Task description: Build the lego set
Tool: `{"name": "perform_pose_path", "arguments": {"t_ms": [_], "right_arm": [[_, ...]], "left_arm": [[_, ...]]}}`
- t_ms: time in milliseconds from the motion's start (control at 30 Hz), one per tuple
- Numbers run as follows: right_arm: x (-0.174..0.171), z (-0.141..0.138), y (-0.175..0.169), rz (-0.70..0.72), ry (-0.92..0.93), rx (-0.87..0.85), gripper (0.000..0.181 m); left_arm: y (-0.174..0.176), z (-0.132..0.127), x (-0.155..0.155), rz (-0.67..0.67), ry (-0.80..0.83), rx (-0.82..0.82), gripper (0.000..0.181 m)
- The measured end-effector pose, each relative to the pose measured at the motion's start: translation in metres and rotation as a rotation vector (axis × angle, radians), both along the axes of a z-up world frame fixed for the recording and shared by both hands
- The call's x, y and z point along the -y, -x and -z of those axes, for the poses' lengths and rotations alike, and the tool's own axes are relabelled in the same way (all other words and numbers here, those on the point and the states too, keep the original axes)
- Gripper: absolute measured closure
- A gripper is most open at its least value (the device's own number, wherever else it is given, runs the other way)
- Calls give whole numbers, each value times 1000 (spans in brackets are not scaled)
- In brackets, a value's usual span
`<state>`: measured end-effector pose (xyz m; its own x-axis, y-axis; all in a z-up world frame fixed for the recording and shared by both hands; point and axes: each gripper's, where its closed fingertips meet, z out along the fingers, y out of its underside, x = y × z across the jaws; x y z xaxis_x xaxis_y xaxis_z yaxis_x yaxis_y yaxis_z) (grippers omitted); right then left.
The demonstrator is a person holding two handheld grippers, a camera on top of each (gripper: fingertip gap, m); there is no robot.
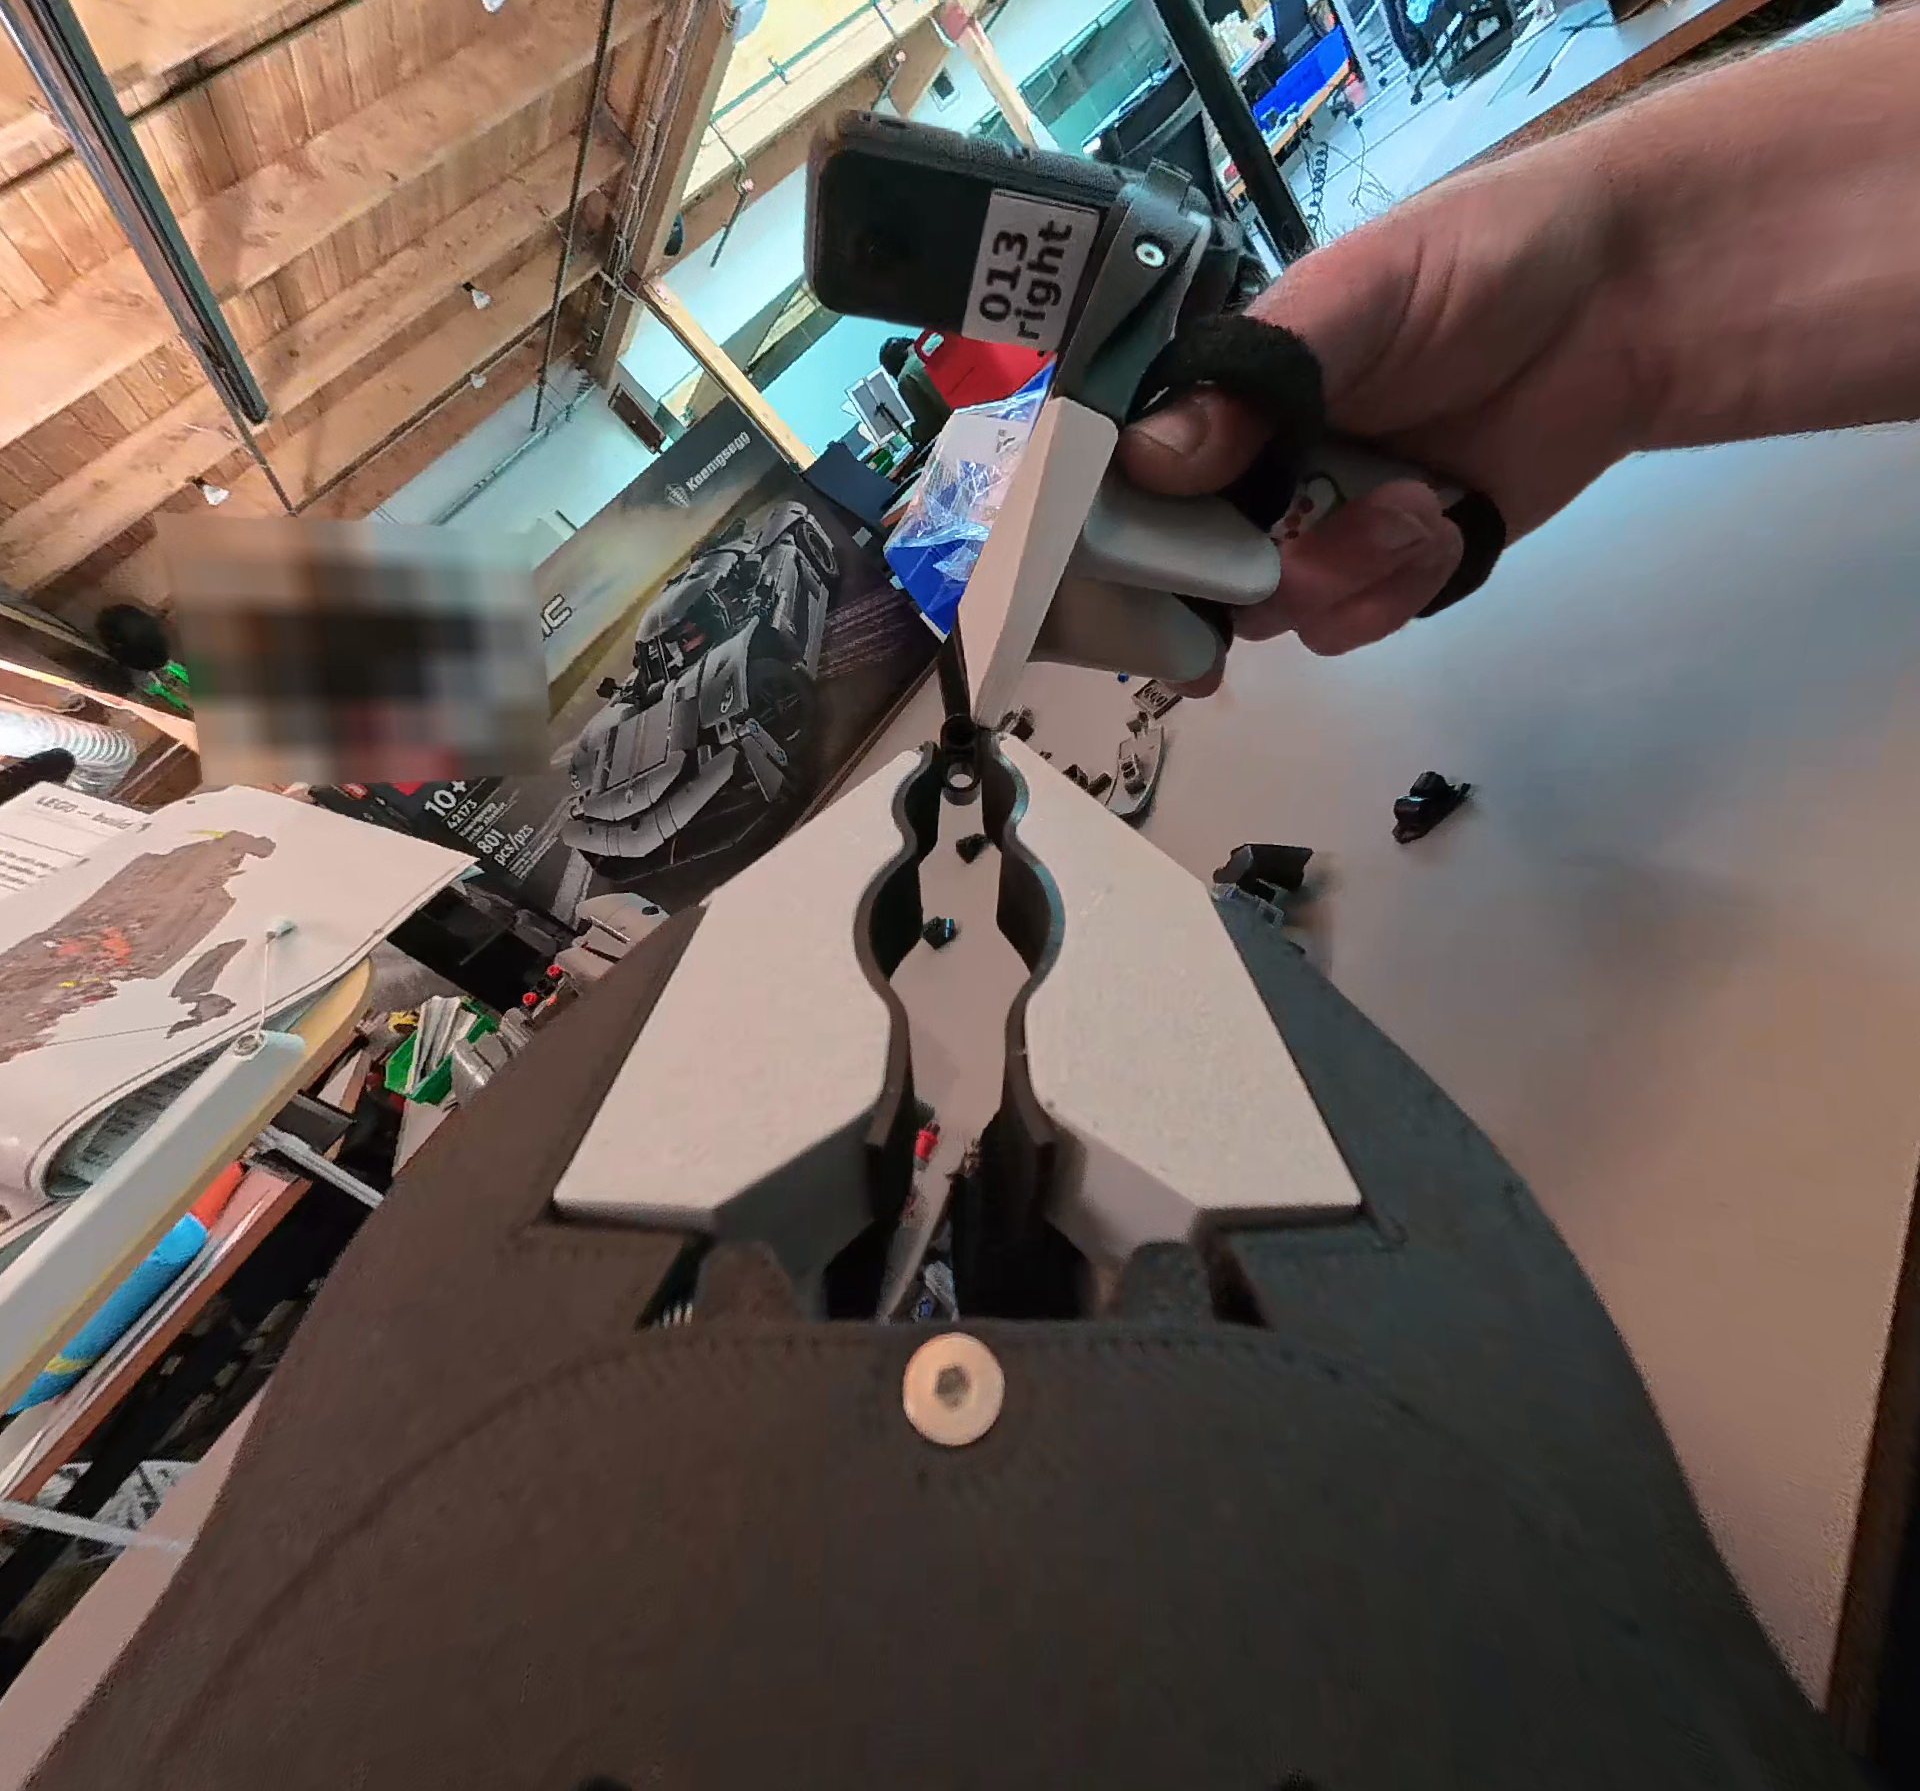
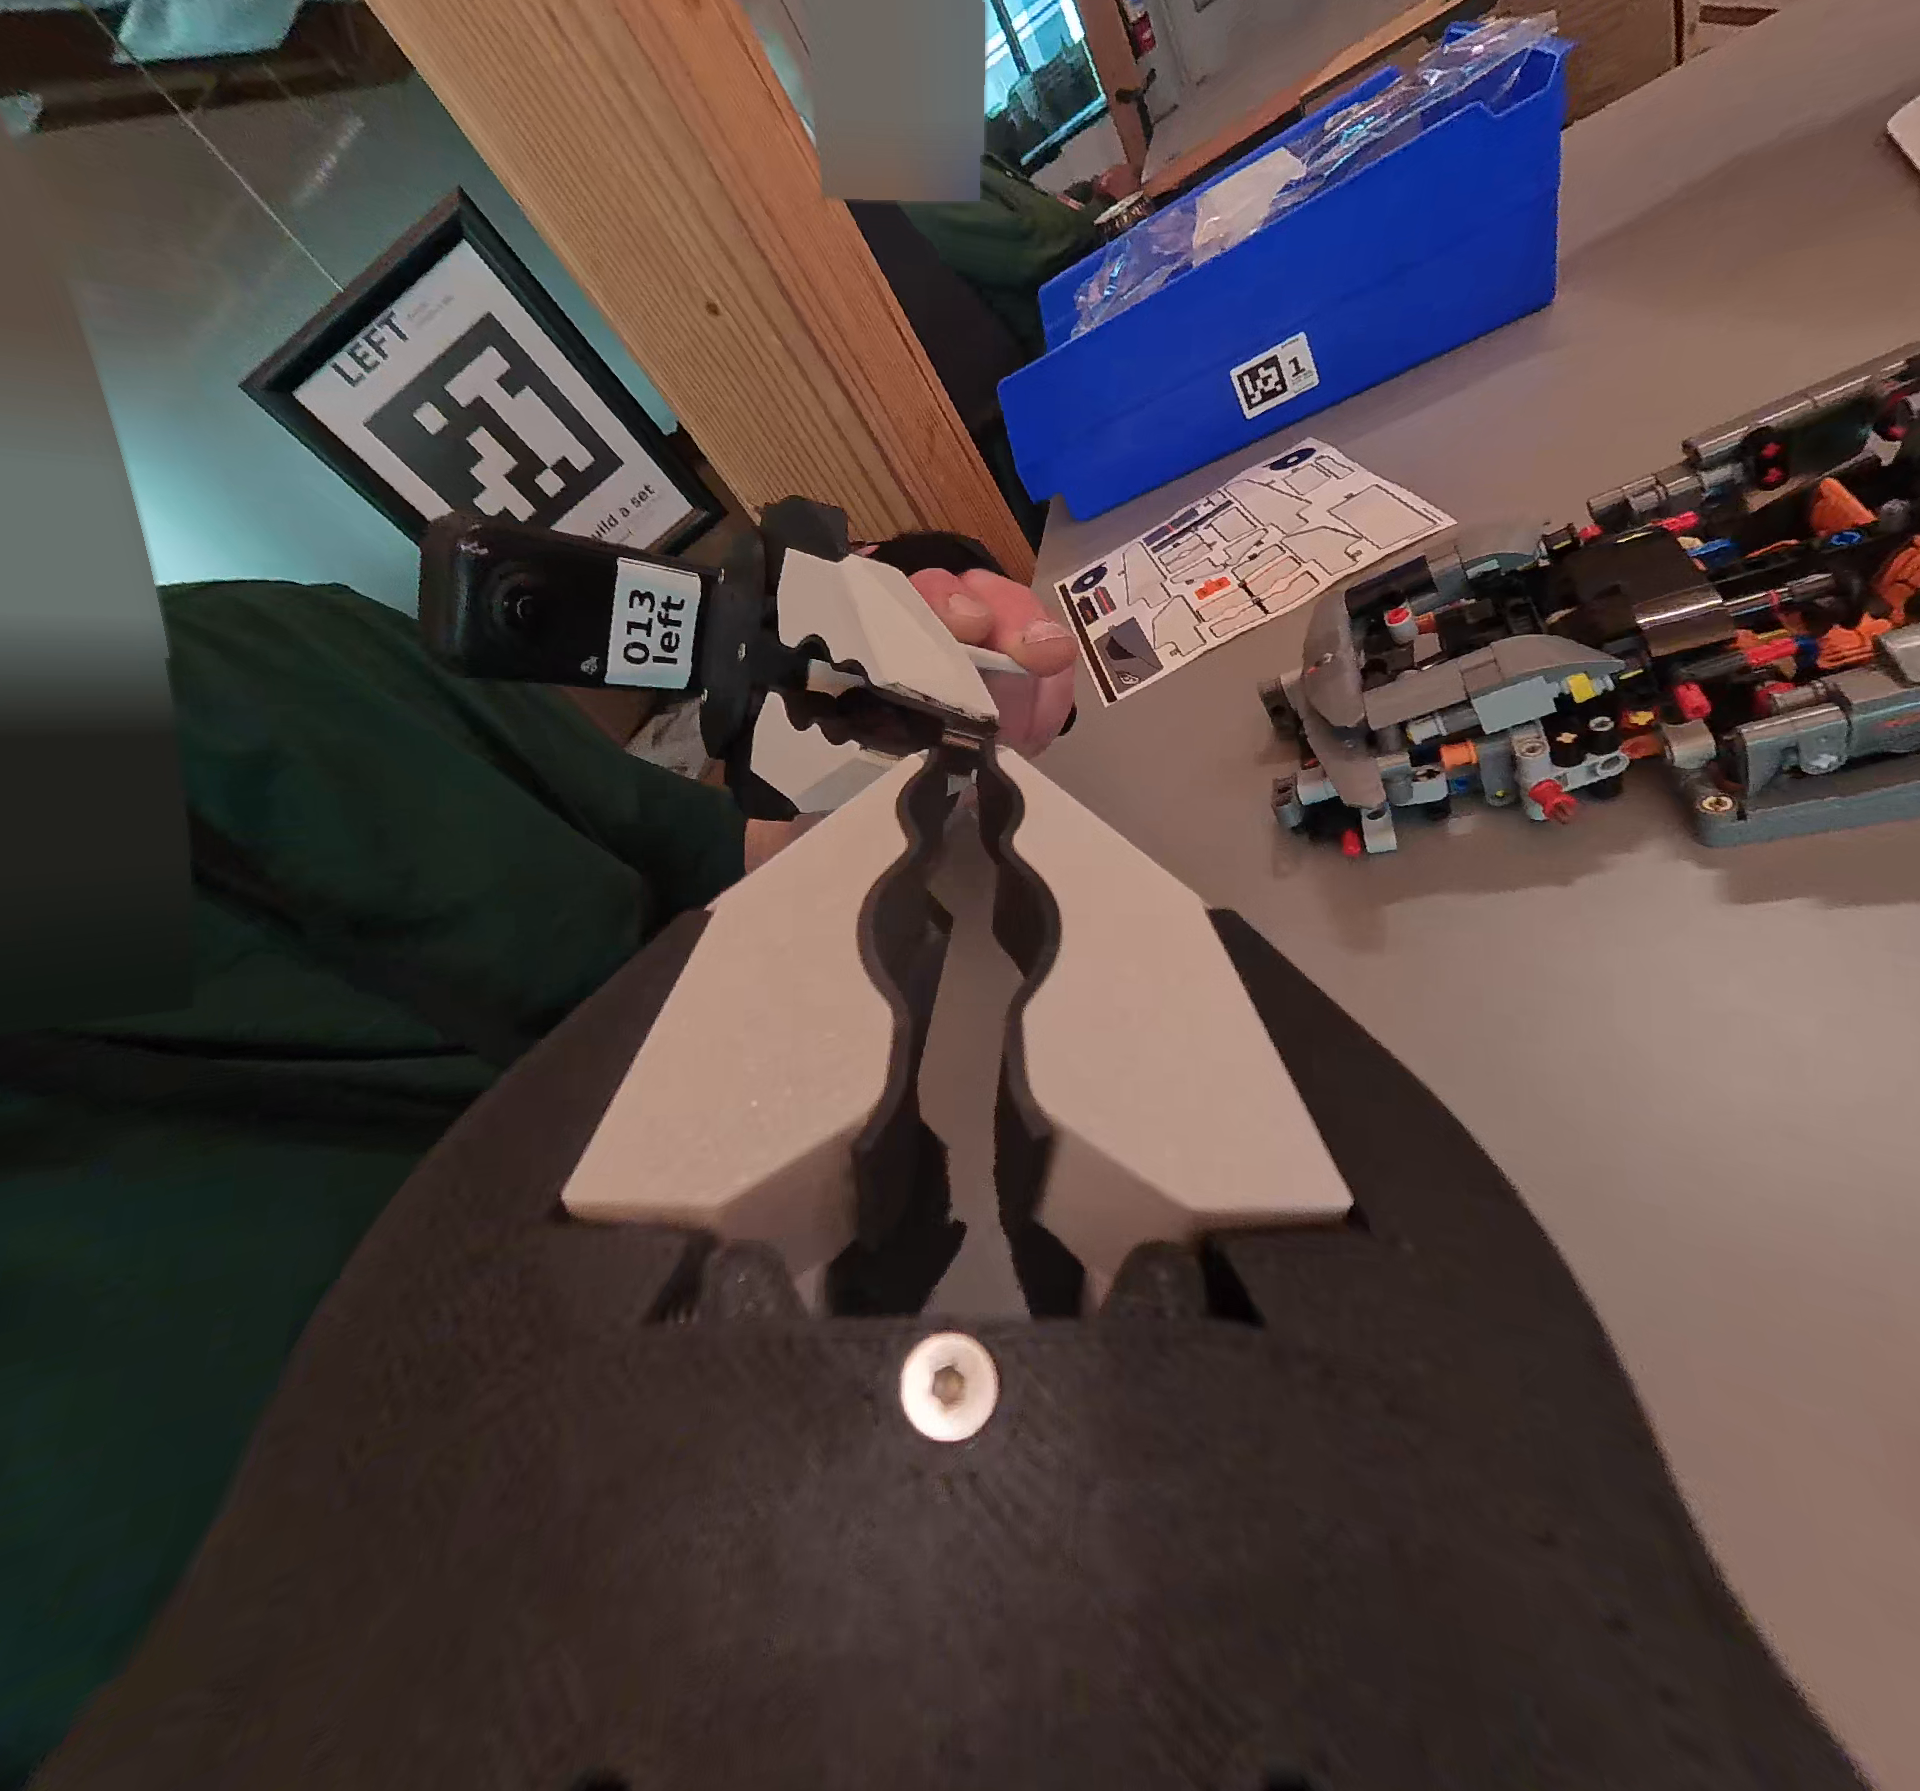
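Note:
My left gripper (image 1: 961, 754) is shut on a small black connector piece (image 1: 961, 773) with round holes, held above the table. My right gripper (image 1: 971, 697) comes down from above, tip to tip with the left, shut on a thin black rod (image 1: 948, 676) that meets the connector's top. In the right wrist view my right gripper (image 2: 961, 770) touches the left gripper's tips (image 2: 982, 725), with the black piece (image 2: 961, 742) between them. The partly built grey, black and orange car model (image 2: 1621, 692) lies on the table to the right.
A sticker sheet (image 2: 1247, 557) and a blue bin (image 2: 1299, 359) of bags lie behind the model. Loose black parts (image 1: 1429, 801) sit on the grey table (image 1: 1610, 1014). The set's box (image 1: 707, 661) and an open instruction booklet (image 1: 156, 920) are at the left. A wooden post (image 2: 707, 235) stands behind. Left and right tips are no more than a few centimetres apart.

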<state>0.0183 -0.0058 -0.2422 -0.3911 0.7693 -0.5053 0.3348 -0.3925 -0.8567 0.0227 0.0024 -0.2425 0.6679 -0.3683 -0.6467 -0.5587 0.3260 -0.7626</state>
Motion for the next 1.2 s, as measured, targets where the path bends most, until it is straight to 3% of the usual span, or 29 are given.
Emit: {"name": "perform_pose_path", "arguments": {"t_ms": [300,400,567,800,1033,1200], "right_arm": [[-6,-3,1,17,93,-49,181],[-9,-5,-1,8,145,-46,169],[-10,4,2,40,110,13,165],[-16,10,2,114,10,52,174],[-12,-4,-8,-6,226,-50,174],[-3,-10,-9,-94,316,-105,174]], "left_arm": [[-1,-3,-1,19,-12,-8,176],[1,-1,-3,-14,-34,-57,176],[-2,8,-12,-85,-36,-170,176],[-3,10,-20,-131,-47,-236,176],[-7,-2,-13,-21,-50,-123,164],[-13,-6,-6,45,-68,-98,176]]}}
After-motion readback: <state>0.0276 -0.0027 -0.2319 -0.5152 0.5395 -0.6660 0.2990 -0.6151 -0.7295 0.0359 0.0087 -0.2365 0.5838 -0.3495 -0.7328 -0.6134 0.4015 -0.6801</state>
